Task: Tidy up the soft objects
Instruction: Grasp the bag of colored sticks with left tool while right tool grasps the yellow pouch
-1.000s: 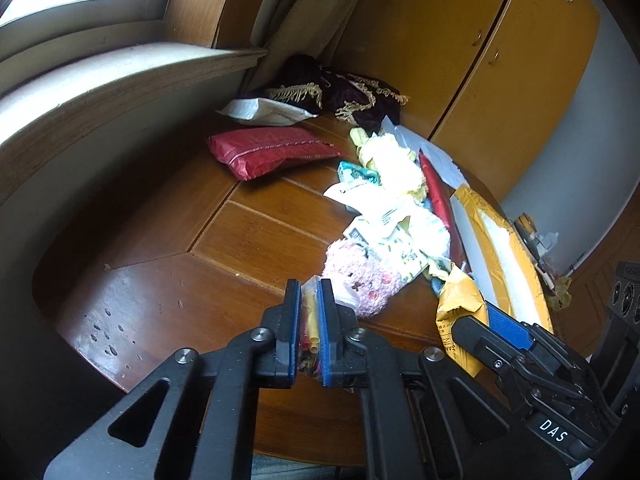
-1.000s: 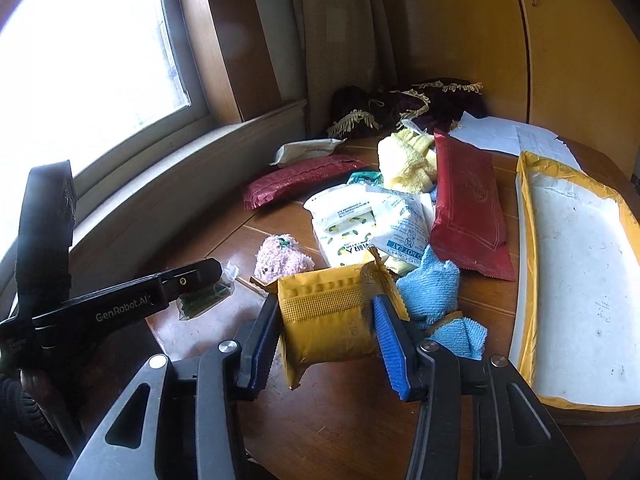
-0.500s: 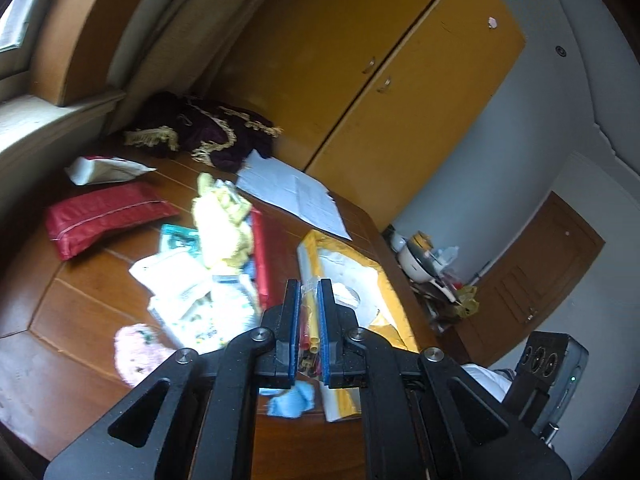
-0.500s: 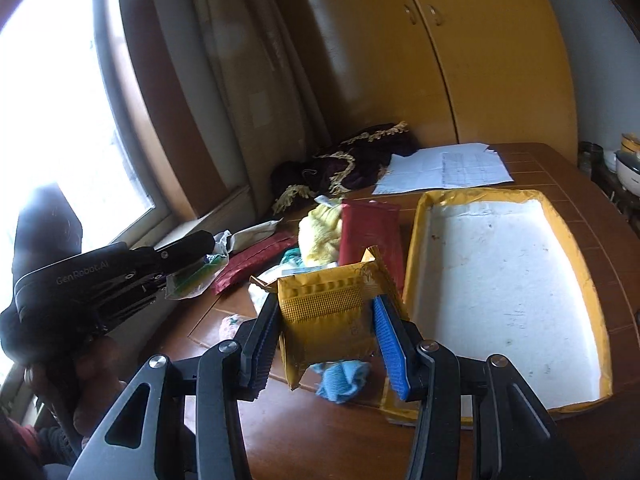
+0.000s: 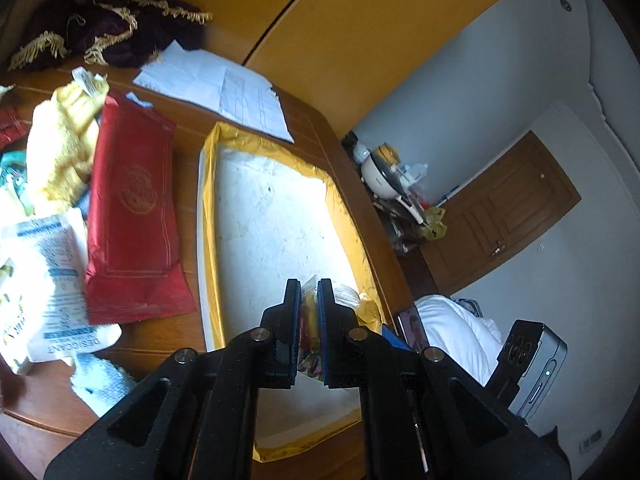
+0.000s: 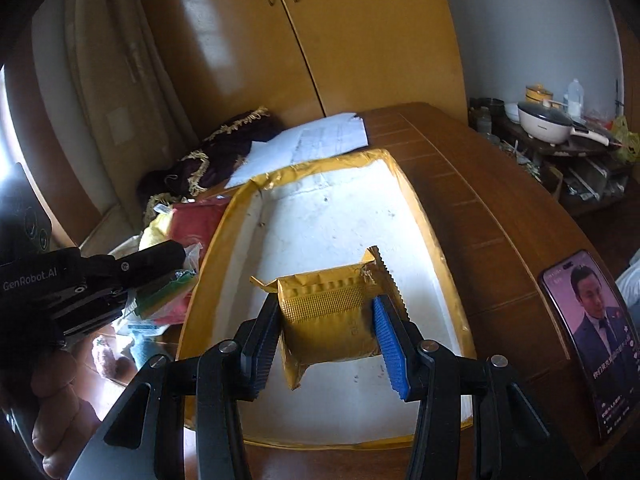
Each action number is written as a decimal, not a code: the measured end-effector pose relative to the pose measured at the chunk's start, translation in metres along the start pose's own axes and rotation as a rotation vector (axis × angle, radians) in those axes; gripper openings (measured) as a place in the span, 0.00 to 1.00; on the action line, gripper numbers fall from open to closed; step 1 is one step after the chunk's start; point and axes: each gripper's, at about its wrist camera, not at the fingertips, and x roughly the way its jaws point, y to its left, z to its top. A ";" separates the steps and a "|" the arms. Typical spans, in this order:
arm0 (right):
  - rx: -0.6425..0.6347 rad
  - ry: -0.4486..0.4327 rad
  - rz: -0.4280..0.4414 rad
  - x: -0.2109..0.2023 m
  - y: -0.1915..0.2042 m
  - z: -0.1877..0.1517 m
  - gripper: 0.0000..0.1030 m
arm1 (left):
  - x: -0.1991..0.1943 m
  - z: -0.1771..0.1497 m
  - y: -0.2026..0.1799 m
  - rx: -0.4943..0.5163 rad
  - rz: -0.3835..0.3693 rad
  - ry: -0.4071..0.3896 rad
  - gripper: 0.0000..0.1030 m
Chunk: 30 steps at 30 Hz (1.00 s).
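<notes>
My left gripper [image 5: 309, 292] is shut on a small clear packet [image 5: 308, 320] with yellow and red contents, held above the near end of the white tray with a gold rim [image 5: 272, 220]. My right gripper [image 6: 326, 302] is shut on a gold foil packet [image 6: 328, 320], also held over the tray [image 6: 320, 220]. In the right wrist view the left gripper [image 6: 176, 256] reaches in from the left at the tray's rim, with the clear packet [image 6: 168, 284] showing green in it. The tray floor looks bare.
Left of the tray lie a red pouch [image 5: 132, 216], a yellow cloth [image 5: 60, 152], a white desiccant bag [image 5: 52, 272] and a light blue cloth [image 5: 100, 380]. Papers [image 5: 216, 88] and a dark fringed cloth [image 5: 112, 32] lie behind. A phone [image 6: 592, 336] lies at the table's right edge.
Both grippers swung right, away from the pile of soft things, and now hang over the tray. Each kept its packet; neither grip changed.
</notes>
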 end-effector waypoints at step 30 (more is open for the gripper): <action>0.122 -0.020 -0.002 -0.011 -0.016 -0.009 0.56 | 0.015 -0.028 -0.008 0.120 0.035 0.027 0.51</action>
